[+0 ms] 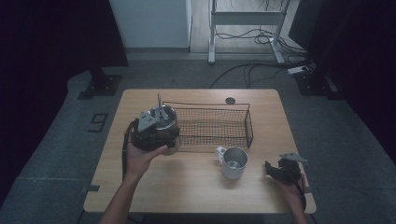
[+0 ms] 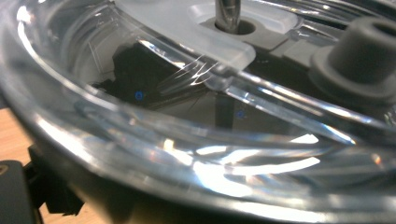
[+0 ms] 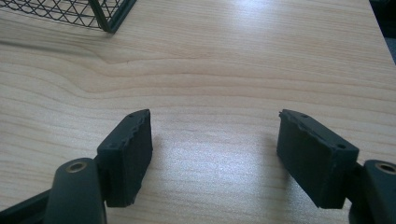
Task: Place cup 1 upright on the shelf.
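Two views tell you different things about the round steel pot with a clear lid. The high view places it at the left end of the black wire basket, raised off the pale wooden worktop and carried by your left gripper, whose fingers grasp it. The left gripper view instead puts the clear lid right against the lens, with a thin metal rod through its centre and a grey knob beside it. The fingers themselves are hidden there. Your right gripper rests near the worktop's right front corner. Its own view shows the fingers released and wide apart over bare wood, with a basket corner at the top left. A steel mug stands between your two hands, just in front of the basket. Open room lies along the front edge and behind the basket.
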The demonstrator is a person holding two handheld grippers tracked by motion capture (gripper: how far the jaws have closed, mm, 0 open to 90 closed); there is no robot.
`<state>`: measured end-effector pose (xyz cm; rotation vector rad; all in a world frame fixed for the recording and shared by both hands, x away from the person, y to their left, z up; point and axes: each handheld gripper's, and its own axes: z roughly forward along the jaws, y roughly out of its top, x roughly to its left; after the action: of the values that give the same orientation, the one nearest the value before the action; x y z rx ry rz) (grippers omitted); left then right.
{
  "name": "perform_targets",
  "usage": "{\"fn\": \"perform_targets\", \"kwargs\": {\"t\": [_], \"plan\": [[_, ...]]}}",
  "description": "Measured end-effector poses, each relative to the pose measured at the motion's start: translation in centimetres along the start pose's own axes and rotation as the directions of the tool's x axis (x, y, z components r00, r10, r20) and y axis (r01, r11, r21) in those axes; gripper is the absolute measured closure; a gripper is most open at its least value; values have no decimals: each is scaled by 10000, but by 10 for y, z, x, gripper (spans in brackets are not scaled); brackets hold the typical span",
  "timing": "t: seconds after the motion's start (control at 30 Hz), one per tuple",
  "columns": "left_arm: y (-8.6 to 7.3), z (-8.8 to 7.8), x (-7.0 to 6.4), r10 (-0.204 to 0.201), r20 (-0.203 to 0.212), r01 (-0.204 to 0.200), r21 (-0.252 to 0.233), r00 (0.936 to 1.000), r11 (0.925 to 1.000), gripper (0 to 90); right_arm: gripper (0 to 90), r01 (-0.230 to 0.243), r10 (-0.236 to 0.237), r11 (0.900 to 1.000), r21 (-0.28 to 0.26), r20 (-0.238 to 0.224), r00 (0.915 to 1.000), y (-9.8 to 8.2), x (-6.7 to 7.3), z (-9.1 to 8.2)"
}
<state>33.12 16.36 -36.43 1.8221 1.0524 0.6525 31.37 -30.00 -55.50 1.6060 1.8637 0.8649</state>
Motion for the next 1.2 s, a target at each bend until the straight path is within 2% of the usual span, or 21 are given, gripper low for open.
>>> {"fn": "perform_targets", "kwargs": {"t": [0.1,0.13,0.23,0.27,0.37,0.57,0.9,1.2], "plan": [[4,2,5,7,-120,-8,-33,9999,10000,40,266,0,0,10000,-5,-2,10000,0,0,0],[6,3,8,-115,-47,114,-72,9999,9999,40,265,1,-1,10000,1,10,10000,0,0,0],[8,5,11,-121,41,122,-84,9999,9999,40,266,0,0,10000,-13,29,10000,0,0,0],[10,7,11,69,-62,-70,-69,10000,10000,40,265,-8,8,10000,-15,45,10000,0,0,0],[13,9,11,279,-216,-282,-132,9994,9995,40,265,-6,6,10000,7,43,10000,0,0,0],[18,16,14,102,-13,-103,-265,9999,9996,40,266,-14,14,10000,4,51,10000,0,0,0],[27,30,10,49,-13,-49,-183,10000,9998,40,266,-23,23,10000,-13,54,10000,0,0,0],[46,42,4,305,-131,-306,-128,9994,9994,40,266,-17,17,10000,8,51,10000,0,0,0]]}}
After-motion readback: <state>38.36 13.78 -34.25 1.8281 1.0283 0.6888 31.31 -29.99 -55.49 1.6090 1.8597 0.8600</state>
